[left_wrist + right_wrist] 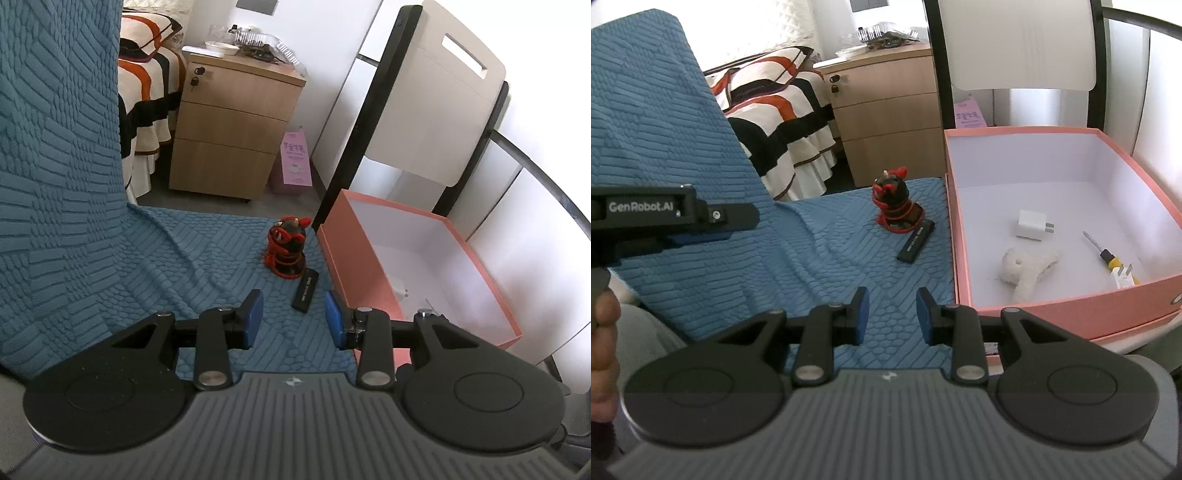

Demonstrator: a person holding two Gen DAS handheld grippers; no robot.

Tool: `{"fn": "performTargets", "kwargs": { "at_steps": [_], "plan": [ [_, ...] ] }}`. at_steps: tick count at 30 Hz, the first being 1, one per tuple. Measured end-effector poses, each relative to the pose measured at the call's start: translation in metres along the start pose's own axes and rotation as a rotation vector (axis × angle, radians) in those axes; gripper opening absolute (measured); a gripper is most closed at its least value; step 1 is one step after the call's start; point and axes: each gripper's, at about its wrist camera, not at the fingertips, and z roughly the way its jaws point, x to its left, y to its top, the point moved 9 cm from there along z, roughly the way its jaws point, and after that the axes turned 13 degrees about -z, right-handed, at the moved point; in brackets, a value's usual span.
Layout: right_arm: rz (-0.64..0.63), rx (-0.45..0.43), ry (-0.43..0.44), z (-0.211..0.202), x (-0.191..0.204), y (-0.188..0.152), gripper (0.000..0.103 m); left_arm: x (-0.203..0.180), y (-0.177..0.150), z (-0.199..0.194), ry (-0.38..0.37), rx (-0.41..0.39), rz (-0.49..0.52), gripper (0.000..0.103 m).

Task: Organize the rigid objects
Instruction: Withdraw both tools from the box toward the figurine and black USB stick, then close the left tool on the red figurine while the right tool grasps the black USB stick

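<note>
Tilting downward over the blue cover (184, 266), both tools gape empty.

We've got a little black-and-red figurine (894, 202) standing upright on the blue cover, a flat black stick (916, 240) lying right beside it, touching its base, and the pink box (1067, 299) next to both, holding a white charger (1032, 225), a screwdriver (1102, 248) and a fuzzy white thing (1028, 269).

Text on black stick (916, 240) too small to read.
</note>
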Motion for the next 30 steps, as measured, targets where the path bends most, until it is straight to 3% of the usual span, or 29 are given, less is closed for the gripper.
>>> {"fn": "performTargets", "kwargs": {
  "at_steps": [3,6,13,15,19,30],
  "plan": [
    [-0.024,0.007,0.011,0.008,0.006,-0.001,0.033,0.007,0.001,0.014,0.001,-0.008,0.024,0.043],
    [-0.057,0.008,0.018,0.018,0.013,-0.001,0.033,0.013,0.0,0.032,-0.025,0.008,0.054,0.052],
    [-0.042,0.015,0.023,0.039,0.018,0.0,0.038,0.024,-0.003,0.079,-0.02,0.016,0.122,0.061],
    [-0.043,0.022,0.029,0.049,0.019,-0.001,0.042,0.028,-0.005,0.093,-0.023,0.017,0.126,0.061],
    [-0.044,0.044,0.007,0.07,0.016,-0.004,0.068,0.03,0.001,0.11,-0.032,0.027,0.111,0.061],
    [-0.072,-0.015,-0.041,0.098,0.011,0.011,0.07,0.019,0.019,0.155,-0.063,0.069,0.074,0.062]
  ]
}}
